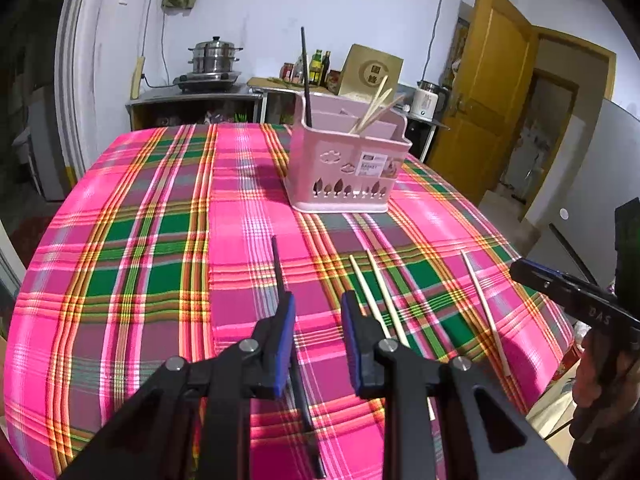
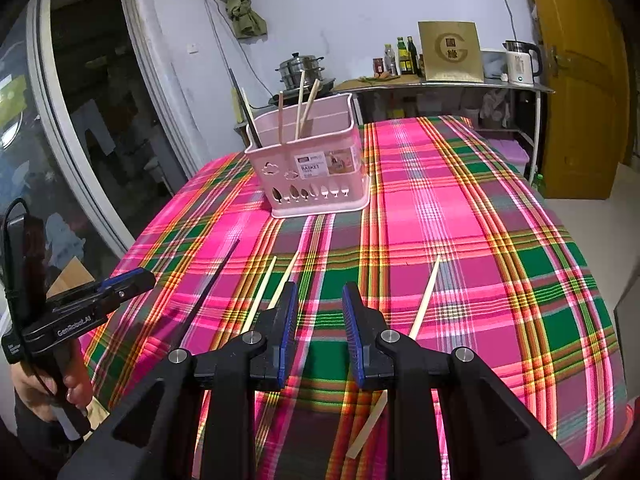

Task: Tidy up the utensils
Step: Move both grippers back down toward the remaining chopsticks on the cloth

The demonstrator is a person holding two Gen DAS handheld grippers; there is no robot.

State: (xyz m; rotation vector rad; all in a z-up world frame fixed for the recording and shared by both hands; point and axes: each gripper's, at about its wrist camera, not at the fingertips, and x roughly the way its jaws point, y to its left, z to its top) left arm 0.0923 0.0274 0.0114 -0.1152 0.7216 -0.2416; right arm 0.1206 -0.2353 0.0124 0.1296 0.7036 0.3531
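A pink utensil basket stands on the plaid tablecloth and holds a black chopstick and several wooden ones. On the cloth lie one black chopstick and three wooden chopsticks. My left gripper is open and empty above the cloth, between the black chopstick and the wooden pair. My right gripper is open and empty, to the left of the lone wooden chopstick. Each gripper shows in the other's view.
The plaid table drops off at its edges on all sides. Behind it stand a metal counter with a steamer pot, bottles, a box and a kettle. A yellow door is at the right.
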